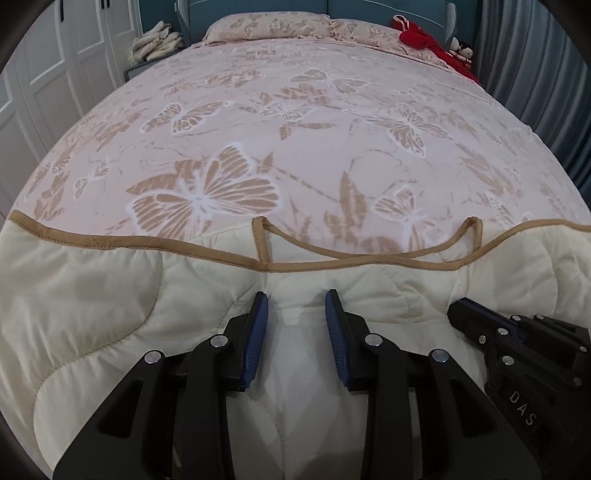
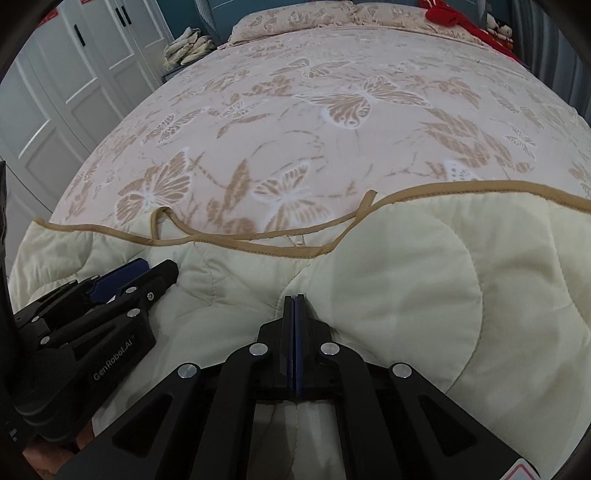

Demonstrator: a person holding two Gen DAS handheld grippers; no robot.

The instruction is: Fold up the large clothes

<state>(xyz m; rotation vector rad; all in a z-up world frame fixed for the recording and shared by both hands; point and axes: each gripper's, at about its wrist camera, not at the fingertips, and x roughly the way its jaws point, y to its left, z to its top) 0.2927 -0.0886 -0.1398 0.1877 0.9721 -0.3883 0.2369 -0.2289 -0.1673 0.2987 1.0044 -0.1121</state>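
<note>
A cream quilted garment [image 1: 92, 295] [image 2: 406, 258] with tan binding and two strap loops lies spread over the near end of the bed. My left gripper [image 1: 297, 295] points down into it, and a raised fold of cream fabric fills the gap between its blue pads [image 1: 255, 343]. In the right wrist view the left gripper [image 2: 155, 267] lies low at the left, on the cloth. My right gripper [image 2: 294, 297] has its pads pressed together at a pucker of the fabric, with creases running to its tip. The right gripper [image 1: 458, 306] sits close beside the left one.
The bed [image 1: 295, 110] has a pink butterfly-patterned cover, with pillows [image 1: 266, 24] at the far end. A red garment [image 1: 424, 37] lies at the far right corner. White wardrobe doors [image 2: 74, 74] stand at the left, a pile of pale cloth [image 1: 155, 44] beside the headboard, and grey curtains [image 1: 535, 74] at the right.
</note>
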